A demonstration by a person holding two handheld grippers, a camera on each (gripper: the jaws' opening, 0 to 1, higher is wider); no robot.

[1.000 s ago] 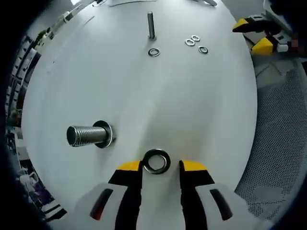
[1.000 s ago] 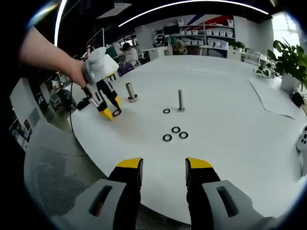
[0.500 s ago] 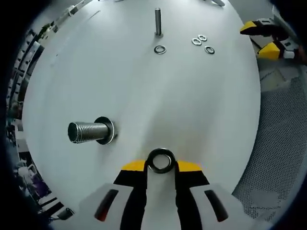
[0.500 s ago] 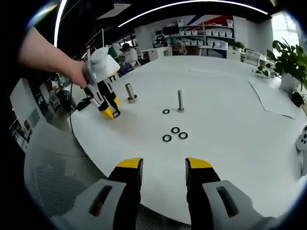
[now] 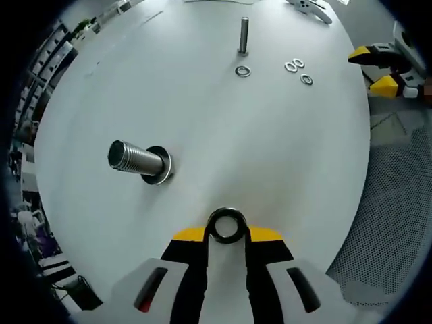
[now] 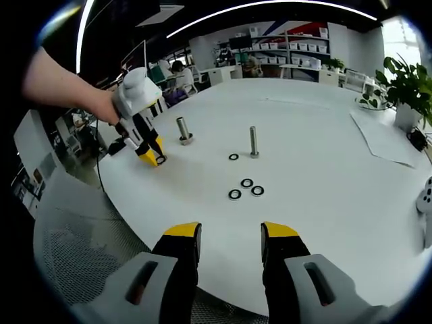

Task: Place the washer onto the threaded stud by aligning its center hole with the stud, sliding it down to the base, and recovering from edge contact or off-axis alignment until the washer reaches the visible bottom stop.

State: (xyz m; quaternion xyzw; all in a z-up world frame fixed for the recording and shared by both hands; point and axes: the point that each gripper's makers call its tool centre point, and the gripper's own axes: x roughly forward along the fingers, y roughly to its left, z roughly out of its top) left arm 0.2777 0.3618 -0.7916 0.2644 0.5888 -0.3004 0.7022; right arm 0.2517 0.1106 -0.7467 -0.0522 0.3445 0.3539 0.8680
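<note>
since the left gripper pinches the washer by its rim, near the threaded stud, a tilted approach could snag threads; the right gripper waits released.

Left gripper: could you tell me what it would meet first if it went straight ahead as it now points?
Probably the bare white table. The left gripper, shut on a washer, points past the thick threaded stud, which stands off to one side; depth is unclear.

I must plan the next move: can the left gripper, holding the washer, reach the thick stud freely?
Probably yes: the left gripper holds the washer, and only bare table lies between it and the thick stud.
</note>
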